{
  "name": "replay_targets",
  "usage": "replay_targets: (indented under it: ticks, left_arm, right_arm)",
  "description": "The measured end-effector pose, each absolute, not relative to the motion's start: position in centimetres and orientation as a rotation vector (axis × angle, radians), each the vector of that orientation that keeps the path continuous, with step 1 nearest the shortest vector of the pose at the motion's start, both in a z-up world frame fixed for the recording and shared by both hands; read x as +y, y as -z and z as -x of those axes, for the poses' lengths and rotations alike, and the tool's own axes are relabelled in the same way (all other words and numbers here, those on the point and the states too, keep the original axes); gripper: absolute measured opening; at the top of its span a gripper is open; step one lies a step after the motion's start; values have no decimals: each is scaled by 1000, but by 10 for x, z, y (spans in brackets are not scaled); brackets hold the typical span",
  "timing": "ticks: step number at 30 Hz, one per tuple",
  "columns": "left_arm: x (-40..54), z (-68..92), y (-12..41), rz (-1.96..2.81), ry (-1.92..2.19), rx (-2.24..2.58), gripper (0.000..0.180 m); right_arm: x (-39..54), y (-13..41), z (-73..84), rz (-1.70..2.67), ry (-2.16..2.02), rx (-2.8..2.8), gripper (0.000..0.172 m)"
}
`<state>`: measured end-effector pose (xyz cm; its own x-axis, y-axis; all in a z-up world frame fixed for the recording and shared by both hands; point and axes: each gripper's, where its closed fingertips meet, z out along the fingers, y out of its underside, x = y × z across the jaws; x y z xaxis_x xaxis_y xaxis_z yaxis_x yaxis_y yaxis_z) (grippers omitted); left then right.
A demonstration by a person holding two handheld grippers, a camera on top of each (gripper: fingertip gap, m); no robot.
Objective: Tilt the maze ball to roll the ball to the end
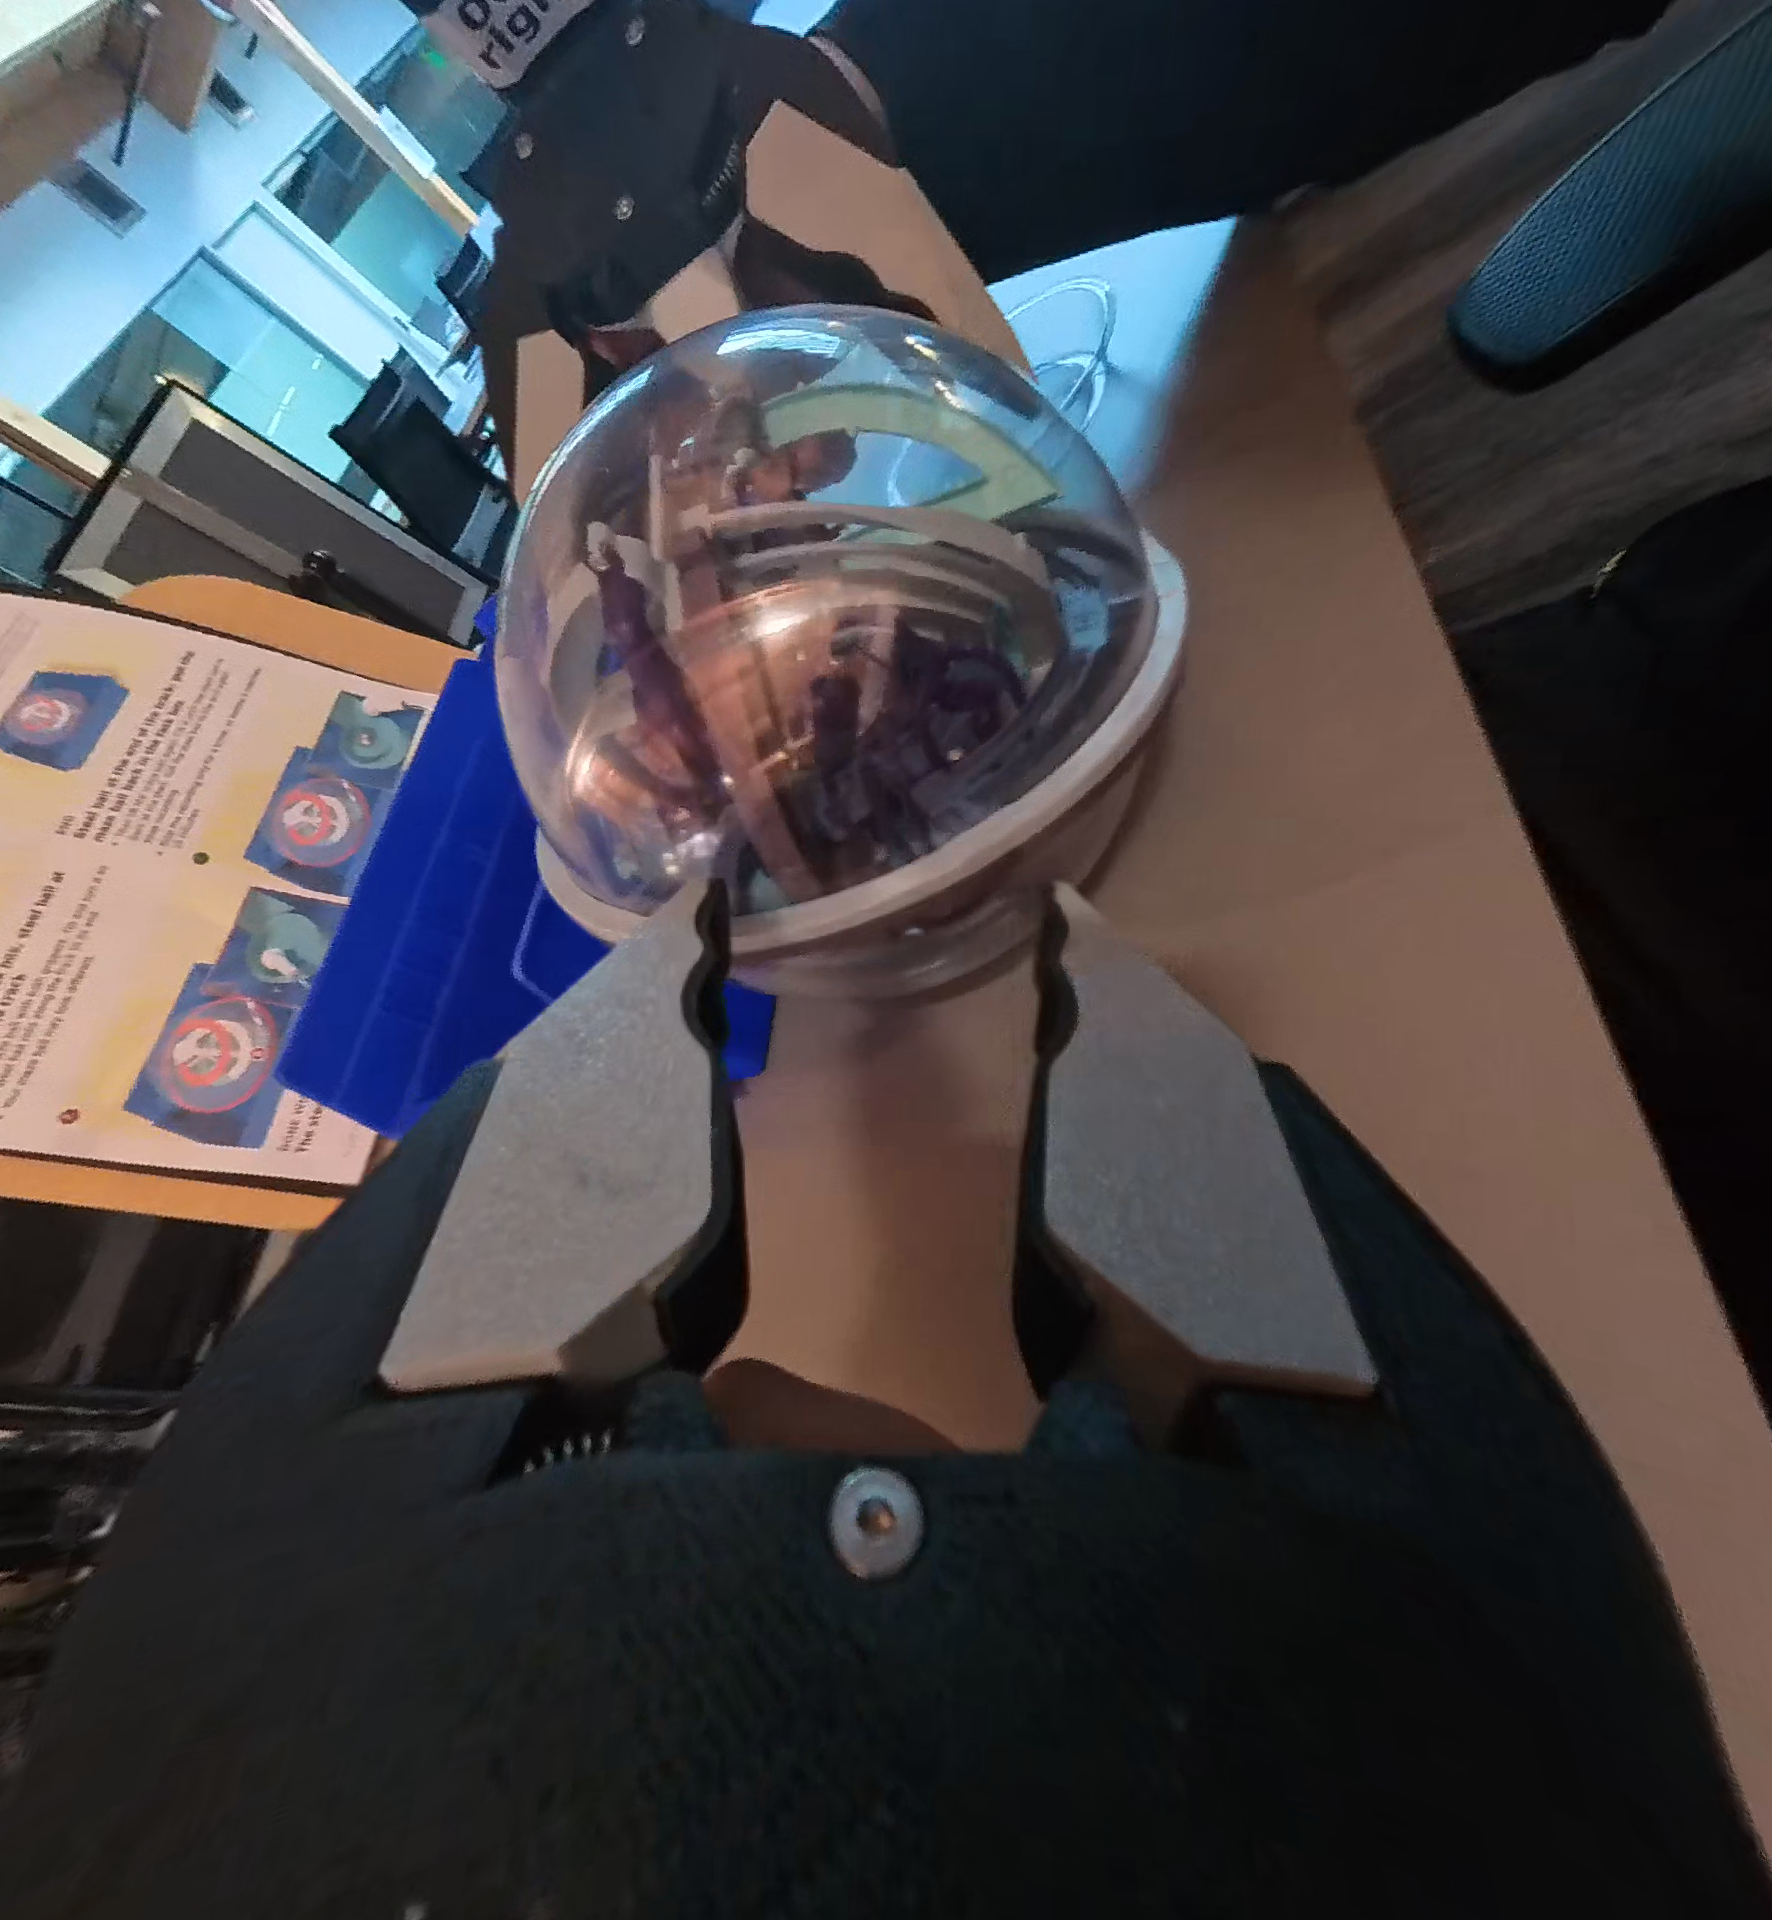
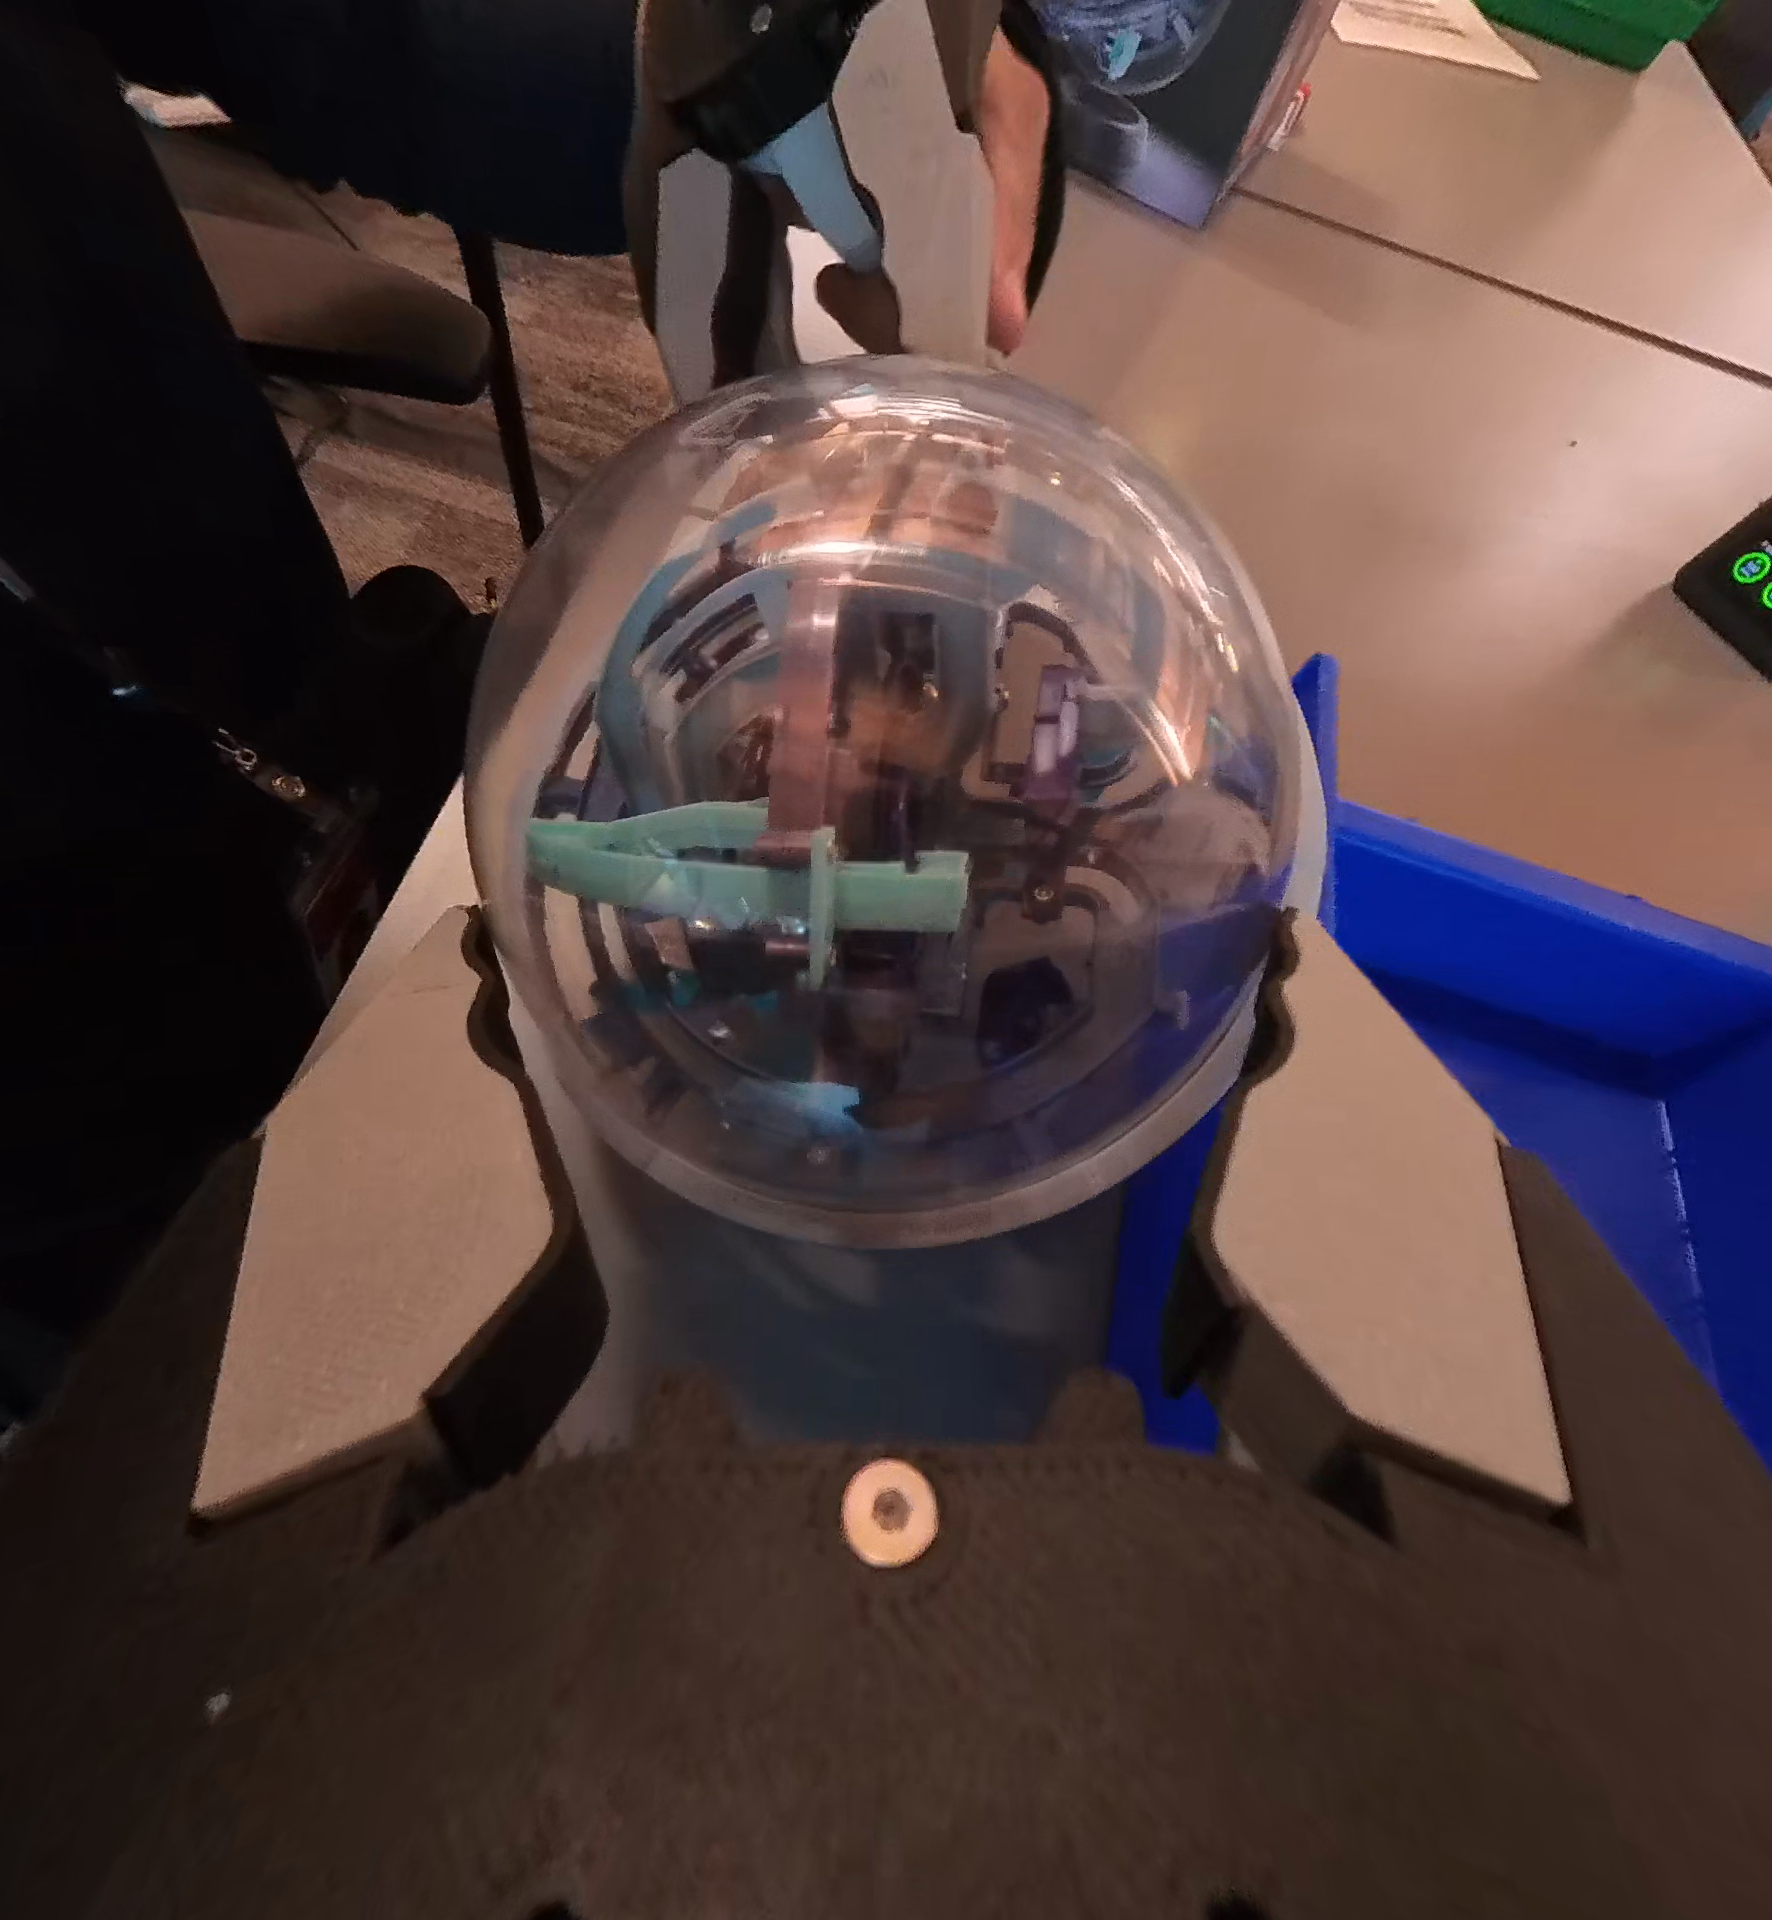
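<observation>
Clear rigid plastic maze ball (image 2: 892, 810) with coloured inner tracks and a pale equatorial rim, centre frame in both views, lifted above the tan bench (image 1: 1277, 831); likely light, stiff and slippery on the dome, so best taken at the rim or widest girth. Right hand-held gripper (image 2: 877, 935), spread wide, grips the sphere, pads pressed on both flanks. Left hand-held gripper (image 1: 882, 914), narrower, pinches the lower cap below the rim. Blue plastic bin (image 2: 1588, 987) at right.
</observation>
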<state>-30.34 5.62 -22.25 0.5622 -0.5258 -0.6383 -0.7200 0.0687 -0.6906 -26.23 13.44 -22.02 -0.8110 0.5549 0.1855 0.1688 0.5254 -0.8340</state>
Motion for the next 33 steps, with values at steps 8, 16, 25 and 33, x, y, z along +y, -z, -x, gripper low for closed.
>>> replay_targets:
  ticks: [8, 16, 25, 33]
  left_arm:
    - [49, 292, 228, 1580, -158, 1096, 40]
    - [39, 270, 237, 1550, -93, 1131, 35]
    - [31, 292, 233, 1565, -28, 1069, 54]
    - [58, 329, 238, 1672, -89, 1053, 90]
  right_arm:
    - [139, 219, 258, 611, -1168, -2363, 137]
    - [138, 215, 260, 608, -1192, -2475, 137]
    - [134, 215, 266, 581, -1157, -2541, 137]
    - [132, 220, 269, 547, -1084, -2624, 137]
